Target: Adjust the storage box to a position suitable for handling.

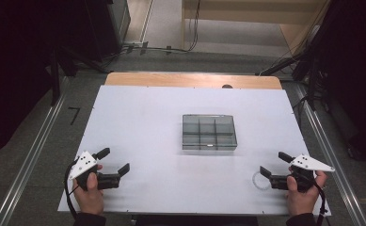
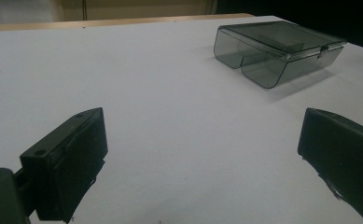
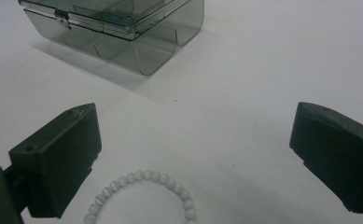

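Observation:
A smoky grey see-through compartment box (image 1: 209, 132) sits with its lid down in the middle of the white table top (image 1: 138, 117). A white bead bracelet (image 1: 254, 178) lies near the front right. My right gripper (image 1: 274, 163) hovers open just over and behind the bracelet; in the right gripper view the bracelet (image 3: 139, 175) lies on the table low between the wide black jaws, untouched, with the box (image 3: 118, 28) beyond. At the front left my left gripper (image 1: 114, 160) is open and holds nothing; its view shows the box (image 2: 277, 51) far off to the right.
The table's wooden back edge (image 1: 192, 80) borders a floor with cables. Metal rails (image 1: 35, 150) run along both sides of the table. Dark equipment stands at the far left and far right.

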A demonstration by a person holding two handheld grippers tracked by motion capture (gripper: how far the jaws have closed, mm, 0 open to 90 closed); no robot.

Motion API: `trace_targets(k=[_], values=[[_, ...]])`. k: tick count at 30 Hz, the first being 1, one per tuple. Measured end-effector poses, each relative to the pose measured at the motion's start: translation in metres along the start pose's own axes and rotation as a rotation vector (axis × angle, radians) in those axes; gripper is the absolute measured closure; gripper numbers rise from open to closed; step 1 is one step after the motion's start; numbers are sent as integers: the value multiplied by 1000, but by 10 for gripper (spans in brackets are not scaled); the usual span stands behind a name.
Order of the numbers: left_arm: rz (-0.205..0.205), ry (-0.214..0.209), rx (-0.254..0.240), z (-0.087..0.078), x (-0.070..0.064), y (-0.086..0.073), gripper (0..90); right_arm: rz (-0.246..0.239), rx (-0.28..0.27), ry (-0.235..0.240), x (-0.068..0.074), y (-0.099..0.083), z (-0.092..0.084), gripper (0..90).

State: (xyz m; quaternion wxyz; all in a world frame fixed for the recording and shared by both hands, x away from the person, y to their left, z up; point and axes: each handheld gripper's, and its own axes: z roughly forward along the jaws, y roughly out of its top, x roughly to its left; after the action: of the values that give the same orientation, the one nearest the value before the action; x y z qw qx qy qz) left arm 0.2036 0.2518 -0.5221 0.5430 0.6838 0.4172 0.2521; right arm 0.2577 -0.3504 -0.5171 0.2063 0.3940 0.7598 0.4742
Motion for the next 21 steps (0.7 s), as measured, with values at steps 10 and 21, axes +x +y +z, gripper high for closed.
trace_targets(k=[10,21], values=[[39,6,42,5,-5,-1,15,2,3,7,1,8,-5,18],[51,21,76,9,-7,-1,15,-45,68,27,7,32,-3,36]])
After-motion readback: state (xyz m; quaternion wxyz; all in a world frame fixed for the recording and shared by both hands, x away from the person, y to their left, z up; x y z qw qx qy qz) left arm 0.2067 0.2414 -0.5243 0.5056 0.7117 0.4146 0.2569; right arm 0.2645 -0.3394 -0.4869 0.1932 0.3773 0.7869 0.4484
